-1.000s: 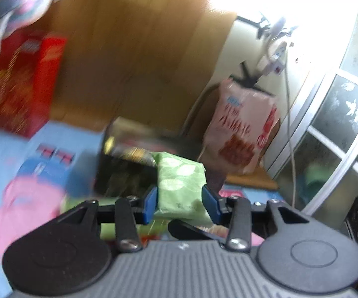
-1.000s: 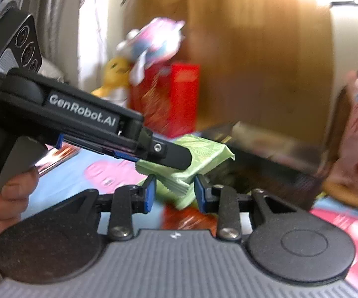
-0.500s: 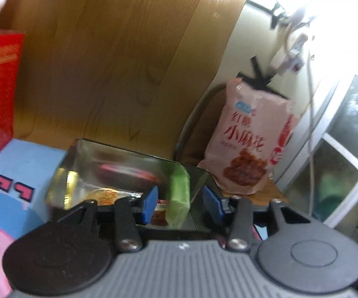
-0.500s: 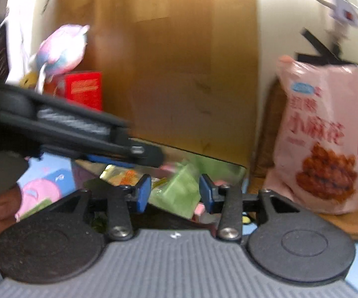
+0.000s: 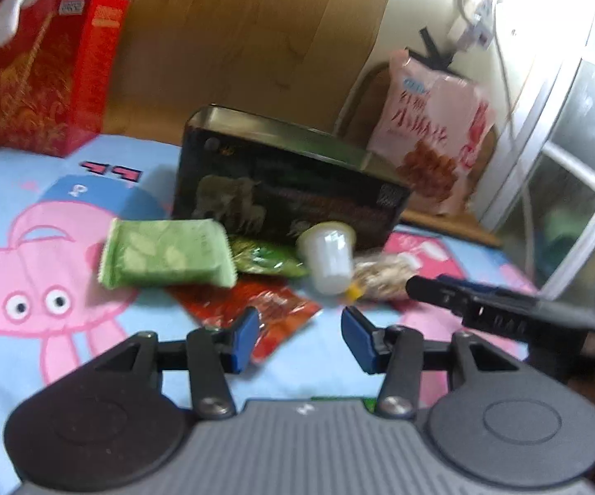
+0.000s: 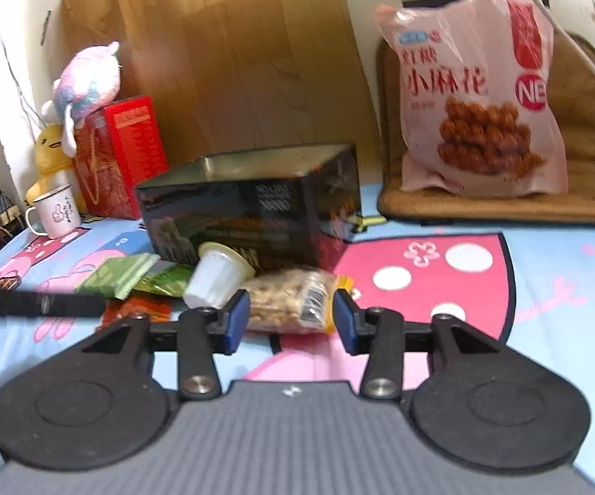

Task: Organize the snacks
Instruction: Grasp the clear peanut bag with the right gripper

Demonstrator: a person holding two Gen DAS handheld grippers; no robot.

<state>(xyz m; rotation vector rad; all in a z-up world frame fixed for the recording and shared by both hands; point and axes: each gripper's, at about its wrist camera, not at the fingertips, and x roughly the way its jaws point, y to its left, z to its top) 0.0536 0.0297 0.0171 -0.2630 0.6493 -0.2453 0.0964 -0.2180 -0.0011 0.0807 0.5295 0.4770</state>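
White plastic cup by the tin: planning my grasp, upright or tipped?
Tipped: the white plastic cup lies sideways against the black tin.

The black tin box (image 6: 252,206) gleams, glossy lacquered sides and a bare metal rim catching light. Behind it, a smooth wood-grain board (image 6: 231,62) with a soft sheen. The light green packet (image 5: 165,253) looks matt, its edge crimped; the red wrapper (image 5: 252,309) shines like foil. A white plastic cup (image 6: 215,276) lies smooth and dull. The peanut bag (image 6: 293,301) is clear crinkly film. The cartoon-print cloth (image 6: 544,288) looks soft and matt.
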